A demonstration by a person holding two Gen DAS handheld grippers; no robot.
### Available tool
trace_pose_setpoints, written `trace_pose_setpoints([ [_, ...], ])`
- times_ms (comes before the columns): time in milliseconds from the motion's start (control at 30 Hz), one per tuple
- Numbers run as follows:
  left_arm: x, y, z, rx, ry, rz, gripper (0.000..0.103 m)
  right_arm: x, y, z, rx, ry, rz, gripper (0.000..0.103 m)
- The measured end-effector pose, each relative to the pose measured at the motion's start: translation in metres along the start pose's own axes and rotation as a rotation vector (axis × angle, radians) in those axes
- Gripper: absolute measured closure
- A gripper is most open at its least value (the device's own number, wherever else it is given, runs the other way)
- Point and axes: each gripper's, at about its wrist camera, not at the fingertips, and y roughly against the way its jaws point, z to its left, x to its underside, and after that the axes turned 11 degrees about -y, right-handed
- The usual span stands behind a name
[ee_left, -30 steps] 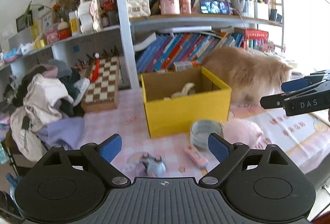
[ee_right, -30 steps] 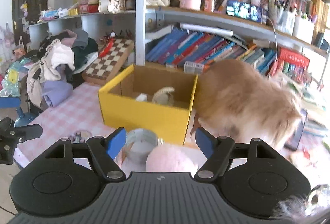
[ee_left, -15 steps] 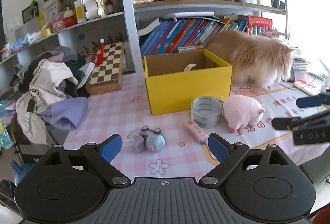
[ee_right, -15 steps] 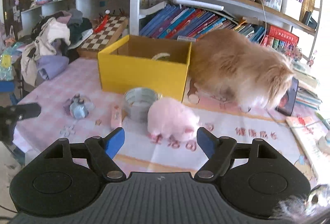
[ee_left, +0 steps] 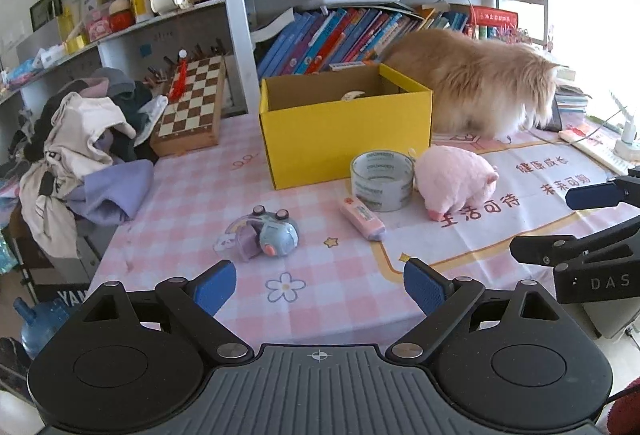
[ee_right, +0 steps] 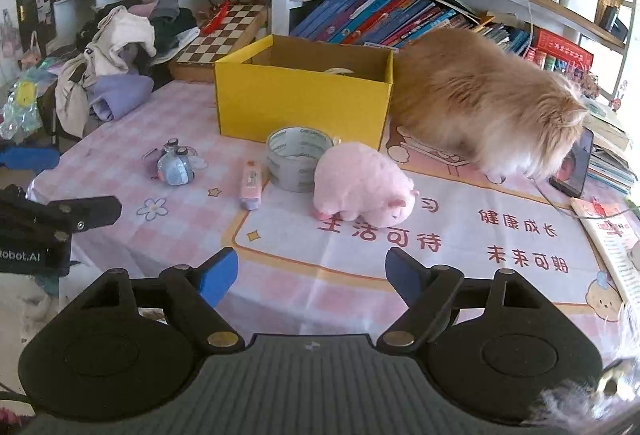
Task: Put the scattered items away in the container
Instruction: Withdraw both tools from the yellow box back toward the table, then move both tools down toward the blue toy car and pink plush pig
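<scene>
- Table (ee_left: 328,315), pink checked cloth, carries everything; shelves of books behind its far edge.
- Long-haired ginger cat (ee_right: 480,103) stands at the far right of the tabletop, flank against the right wall of the box, head down toward the right edge.
- Yellow cardboard box (ee_left: 344,131) sits upright and open near the far edge, roughly centre; a pale curved item shows inside, not identifiable.
- Pile of clothes (ee_left: 80,147) hangs over the left edge; chessboard (ee_left: 192,107) leans beside it at the far left.
- Pink plush pig (ee_right: 360,187) lies mid-table, in front of the box's right corner, touching the tape roll (ee_right: 300,159) on its left.
- Tape roll lies flat, just in front of the box.
- Grey-blue toy (ee_left: 272,235) sits left of centre, well apart from the box.
- Pink tube (ee_left: 362,217) lies just beside the tape roll, near side.
- Left gripper (ee_left: 320,287): jaws spread wide, nothing between them, over the near edge.
- Right gripper (ee_right: 312,275): jaws have just been opening, spread, nothing between them, over the near edge.
</scene>
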Motion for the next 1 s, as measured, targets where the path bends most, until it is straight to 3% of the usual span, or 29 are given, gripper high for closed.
trace_pose_setpoints([
  [333,-0.003,0.000,-0.007,-0.001,-0.023,-0.002,0.010,0.001,0.002,-0.015,0.007,-0.051,0.004,0.020],
  [1000,-0.003,-0.009,-0.007,0.009,-0.020,0.034,0.009,0.001,-0.005,-0.009,0.008,-0.011,0.026,0.016],
])
